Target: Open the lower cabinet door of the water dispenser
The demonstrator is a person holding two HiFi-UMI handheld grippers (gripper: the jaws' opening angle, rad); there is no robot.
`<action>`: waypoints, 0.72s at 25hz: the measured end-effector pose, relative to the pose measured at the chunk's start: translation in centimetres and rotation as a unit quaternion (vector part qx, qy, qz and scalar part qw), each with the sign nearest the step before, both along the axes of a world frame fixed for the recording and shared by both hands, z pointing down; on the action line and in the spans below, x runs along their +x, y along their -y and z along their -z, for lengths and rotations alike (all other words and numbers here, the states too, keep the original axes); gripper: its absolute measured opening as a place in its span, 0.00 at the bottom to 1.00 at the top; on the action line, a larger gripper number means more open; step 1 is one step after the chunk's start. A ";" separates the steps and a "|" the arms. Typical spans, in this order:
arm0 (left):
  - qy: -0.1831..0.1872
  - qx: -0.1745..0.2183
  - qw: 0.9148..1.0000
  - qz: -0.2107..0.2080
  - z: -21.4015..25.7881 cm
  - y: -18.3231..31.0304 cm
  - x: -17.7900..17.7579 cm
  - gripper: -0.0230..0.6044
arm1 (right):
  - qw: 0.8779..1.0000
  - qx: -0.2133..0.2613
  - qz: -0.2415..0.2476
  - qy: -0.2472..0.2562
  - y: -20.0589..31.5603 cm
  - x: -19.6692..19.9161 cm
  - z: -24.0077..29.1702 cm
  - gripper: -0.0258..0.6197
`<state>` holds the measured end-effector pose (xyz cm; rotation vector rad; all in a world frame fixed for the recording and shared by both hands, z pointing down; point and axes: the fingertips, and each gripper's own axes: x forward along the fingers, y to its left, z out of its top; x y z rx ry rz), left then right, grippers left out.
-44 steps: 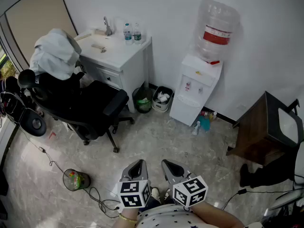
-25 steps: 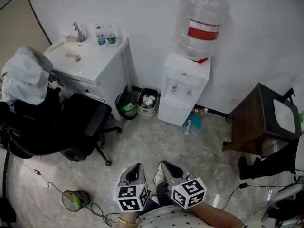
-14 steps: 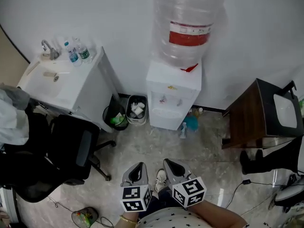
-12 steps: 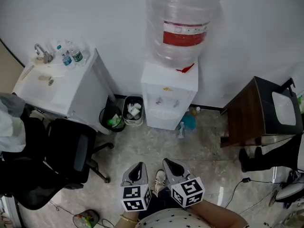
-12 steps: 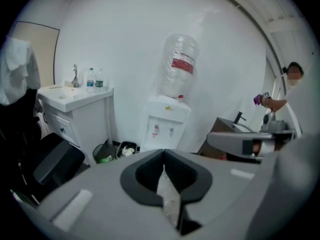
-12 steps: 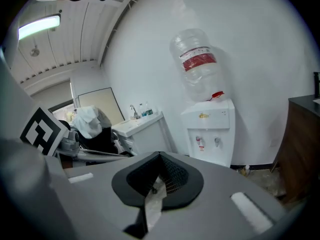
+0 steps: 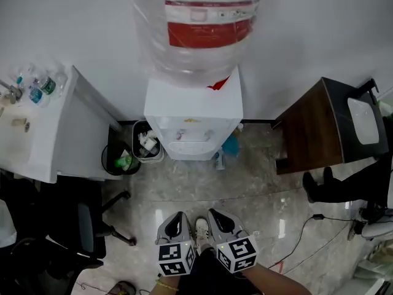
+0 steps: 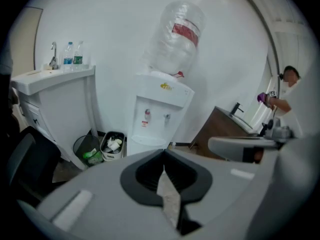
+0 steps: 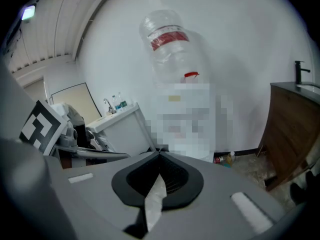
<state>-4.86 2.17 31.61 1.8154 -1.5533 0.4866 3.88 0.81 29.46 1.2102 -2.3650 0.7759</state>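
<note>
Both tools were closed and held nothing. The left gripper [image 7: 177,219] had its jaws brought together to a point, as its own view [image 8: 164,152] showed, with nothing between them. The right gripper [image 7: 218,217] was the same, its jaws meeting tip to tip [image 9: 160,154] and empty. In the head view the two grippers were side by side low in the picture, close to each other but apart, above a white shoe [image 7: 201,227] and the pale marble floor [image 7: 245,189].

Both pointed toward the water dispenser [image 7: 193,112], which stood against the white wall, well apart from the tips. A large clear bottle [image 7: 196,29] with a red label sat on top of it. Its lower cabinet door was under the two taps; from above it could not be seen, and in the left gripper view only a narrow strip of that lower front [image 8: 145,143] showed over the gripper body, so I cannot tell if it was closed.

Just beside the dispenser on the left stood a small bin [image 7: 147,145] with rubbish and a black round bin [image 7: 120,158], then a white sink cabinet [image 7: 49,134]. On the right was a brown wooden cabinet [image 7: 310,128].
</note>
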 end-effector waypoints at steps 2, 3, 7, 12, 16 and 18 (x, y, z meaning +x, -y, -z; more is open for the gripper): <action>-0.004 -0.010 1.000 -0.014 -3.1 1.7 0.3 0.05 | 1.000 -0.010 -0.010 -0.005 1.6 0.0 -3.2 0.04; -0.006 -0.014 1.000 -0.021 -4.9 2.6 0.5 0.05 | 1.000 -0.012 -0.014 -0.008 2.6 0.0 -5.0 0.04; 0.003 -0.022 0.998 -0.051 -12.7 5.7 1.1 0.05 | 0.999 -0.014 -0.031 -0.023 7.2 0.2 -13.2 0.04; -0.002 -0.067 0.995 -0.071 -23.8 7.0 1.1 0.05 | 0.999 -0.028 -0.034 -0.014 12.5 0.4 -25.1 0.25; -0.033 -0.085 0.993 -0.074 -30.6 7.1 0.9 0.05 | 0.998 -0.009 -0.041 -0.052 17.4 2.3 -33.7 0.39; -0.043 -0.091 0.992 -0.078 -33.0 6.9 1.0 0.05 | 0.996 0.008 -0.044 -0.071 19.8 3.4 -36.6 0.46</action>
